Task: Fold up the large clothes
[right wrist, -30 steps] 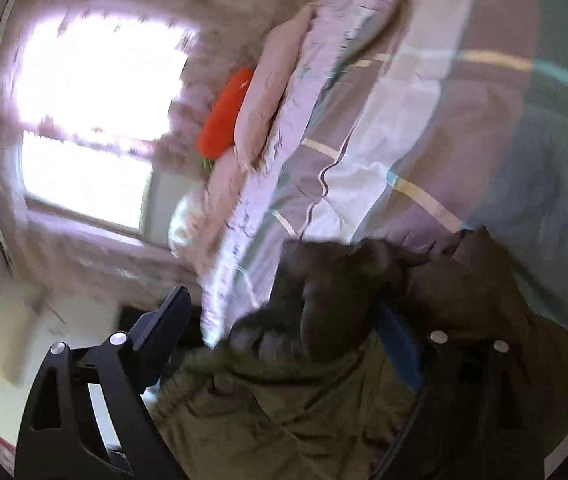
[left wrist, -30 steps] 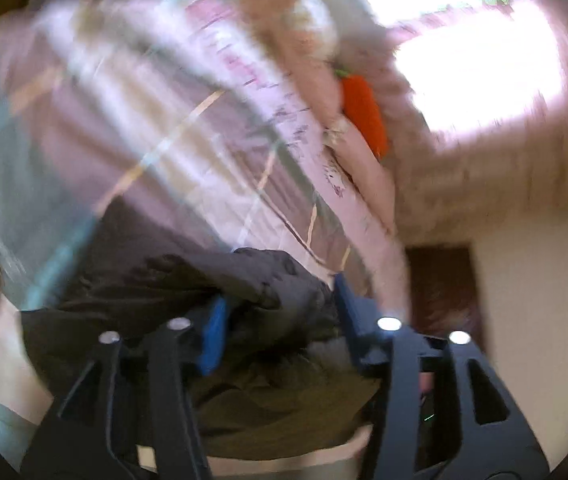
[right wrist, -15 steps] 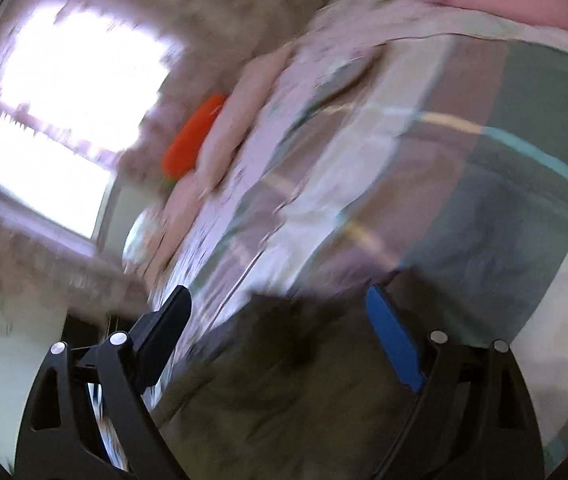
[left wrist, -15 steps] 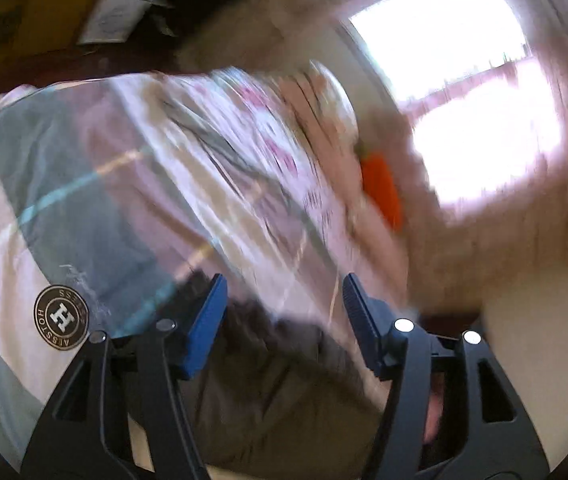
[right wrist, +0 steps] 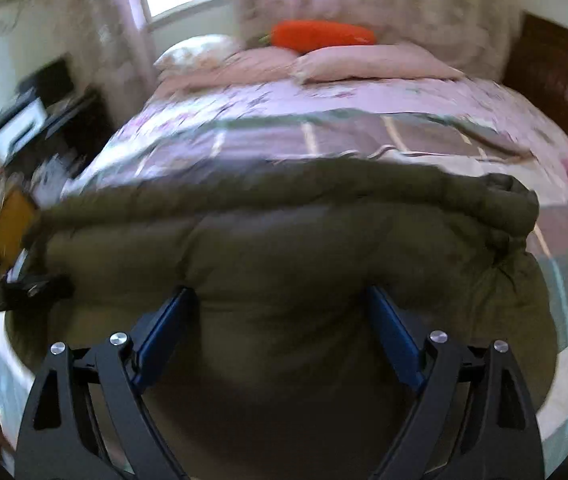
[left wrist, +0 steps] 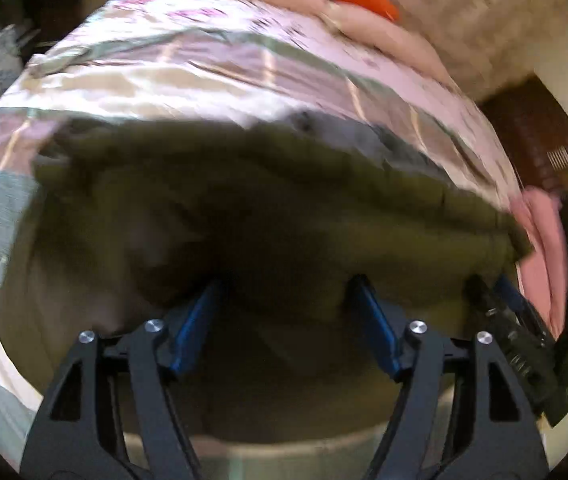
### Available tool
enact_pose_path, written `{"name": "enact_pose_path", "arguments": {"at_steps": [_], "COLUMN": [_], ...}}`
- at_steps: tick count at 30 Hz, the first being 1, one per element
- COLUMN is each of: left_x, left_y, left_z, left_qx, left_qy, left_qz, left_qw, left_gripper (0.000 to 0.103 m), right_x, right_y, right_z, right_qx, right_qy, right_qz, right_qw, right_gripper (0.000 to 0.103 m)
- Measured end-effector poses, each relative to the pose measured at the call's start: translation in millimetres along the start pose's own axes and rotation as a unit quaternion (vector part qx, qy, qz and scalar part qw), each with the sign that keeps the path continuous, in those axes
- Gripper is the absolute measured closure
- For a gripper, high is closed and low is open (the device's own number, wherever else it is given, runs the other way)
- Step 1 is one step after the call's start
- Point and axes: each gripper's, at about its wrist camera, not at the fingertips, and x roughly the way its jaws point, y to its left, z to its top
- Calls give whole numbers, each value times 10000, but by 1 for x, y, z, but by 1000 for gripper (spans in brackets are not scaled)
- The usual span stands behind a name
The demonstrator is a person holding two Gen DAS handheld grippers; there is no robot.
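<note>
With both the left gripper and right gripper spread open, left's jaws just widened, nothing's gripped; the olive puffer jacket looks laid out, an edge needs grabbing next

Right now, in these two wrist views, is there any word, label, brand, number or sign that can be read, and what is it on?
None can be read in either view.
The olive green coat shows no label or print.
The bedspread bears a pink pattern near the pillows, too blurred to tell whether it holds any letters.
The clutter left of the bed is blurred; nothing legible there.
</note>
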Motion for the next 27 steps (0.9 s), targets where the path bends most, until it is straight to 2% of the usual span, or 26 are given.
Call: {"name": "enact_pose_path", "arguments": {"at_steps": [2,5,9,13,15,16,17,19,20,21,23,25,27], "left_x": [3,13,24,29,24,23,19,7,2,-8,-26,-48,-61], "left_y": [4,2,3,14,27,33,45,67,74,80,76,51,29], "left_z": [10,20,32,38,41,43,44,45,46,47,46,39,28], "left_qx": [84,245,205,362,293,239,119,-270,-454,-684,-751,-313,88], "left_qy": [-336,-549,-578,-609,-634,-640,-699,-767,-781,-832,-941,-1098,-1131], "left_qz": [567,1049,1224,1431,1506,1615,1878,2125,2182,2071,1883,1829,1733], "left_qw": [9978,9927,9906,9872,9861,9845,9796,9738,9717,9724,9747,9765,9783], "left_gripper": [32,31,23,17,15,15,15,15,17,17,18,18,18], "right_x": [15,32,50,54,49,47,45,39,31,22,-7,-29,-45], "right_y": [-20,-42,-60,-74,-85,-94,-107,-130,-139,-145,-141,-118,-86], "right_z": [9,10,13,14,14,13,12,11,11,11,16,18,12], "right_qx": [318,796,1038,659,522,516,607,940,1184,1368,1513,1150,632], "right_qy": [-137,-109,-105,-51,-53,-69,-87,-69,-106,-198,-518,-653,-516], "right_qz": [-228,-338,-455,-706,-982,-1261,-1470,-1876,-2012,-2074,-1928,-1729,-1623], "right_qw": [9991,9962,9935,9953,9938,9907,9872,9777,9723,9684,9681,9760,9834], "right_gripper": [14,14,13,11,10,10,10,10,10,10,10,10,10]}}
